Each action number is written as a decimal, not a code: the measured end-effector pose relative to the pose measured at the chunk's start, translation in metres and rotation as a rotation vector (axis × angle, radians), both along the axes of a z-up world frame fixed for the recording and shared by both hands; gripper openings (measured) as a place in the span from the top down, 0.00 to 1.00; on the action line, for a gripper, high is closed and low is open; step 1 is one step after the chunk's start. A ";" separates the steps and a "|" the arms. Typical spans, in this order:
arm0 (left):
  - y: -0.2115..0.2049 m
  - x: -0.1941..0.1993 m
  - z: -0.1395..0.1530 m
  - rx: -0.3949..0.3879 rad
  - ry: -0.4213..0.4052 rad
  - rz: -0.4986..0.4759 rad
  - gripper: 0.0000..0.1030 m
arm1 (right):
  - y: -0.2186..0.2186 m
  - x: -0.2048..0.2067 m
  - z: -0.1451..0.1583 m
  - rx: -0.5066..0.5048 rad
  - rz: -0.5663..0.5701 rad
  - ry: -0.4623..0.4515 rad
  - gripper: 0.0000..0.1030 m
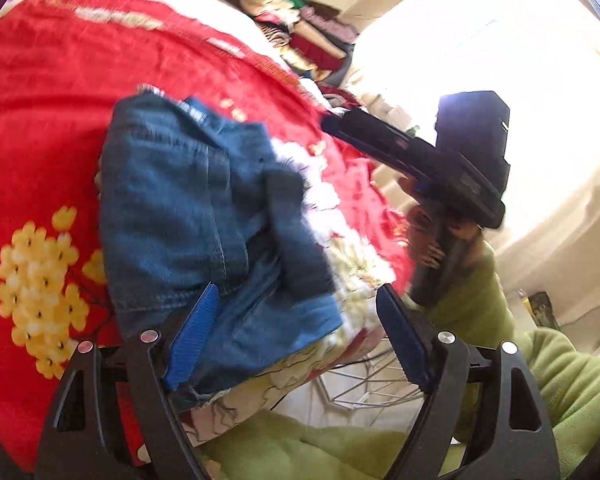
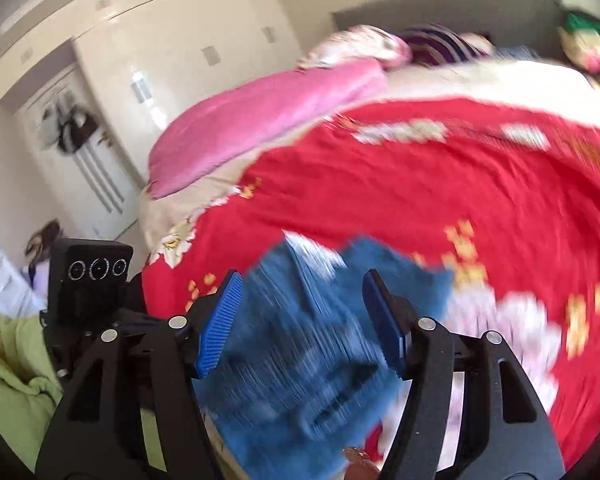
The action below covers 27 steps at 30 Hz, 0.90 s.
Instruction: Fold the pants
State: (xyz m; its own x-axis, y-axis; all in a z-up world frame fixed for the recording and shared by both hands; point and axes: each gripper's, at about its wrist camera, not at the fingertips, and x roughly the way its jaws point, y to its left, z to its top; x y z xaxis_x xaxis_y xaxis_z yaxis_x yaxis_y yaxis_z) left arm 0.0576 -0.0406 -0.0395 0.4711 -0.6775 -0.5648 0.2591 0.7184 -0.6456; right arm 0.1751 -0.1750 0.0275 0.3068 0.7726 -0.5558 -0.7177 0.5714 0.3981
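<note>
Pants (image 1: 204, 216): blue denim, folded compact on red bedspread (image 1: 40, 120); left gripper (image 1: 296, 336) and right gripper (image 2: 300, 320) jaws open, empty, seemingly released after folding.

The left claw (image 1: 300, 332) is spread wide, fingers at 7 and 5 o'clock. The right claw (image 2: 300, 324) gapes too. In the left view the right hand (image 1: 440, 240) grips its handle at 3 o'clock.

One pair of blue jeans (image 1: 204, 216) lies at the centre of one red flowered bedspread (image 1: 52, 120). Two tools — the left tool (image 1: 296, 336) at 6 o'clock, the right tool (image 2: 300, 320) likewise. One pink pillow (image 2: 260, 116) at 11 o'clock; one clothes pile (image 1: 304, 36) at 12 o'clock.
</note>
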 end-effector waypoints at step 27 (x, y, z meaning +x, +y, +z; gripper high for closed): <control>-0.013 -0.020 0.005 0.446 -0.081 0.031 0.92 | 0.090 0.024 -0.025 -0.362 0.094 -0.104 0.64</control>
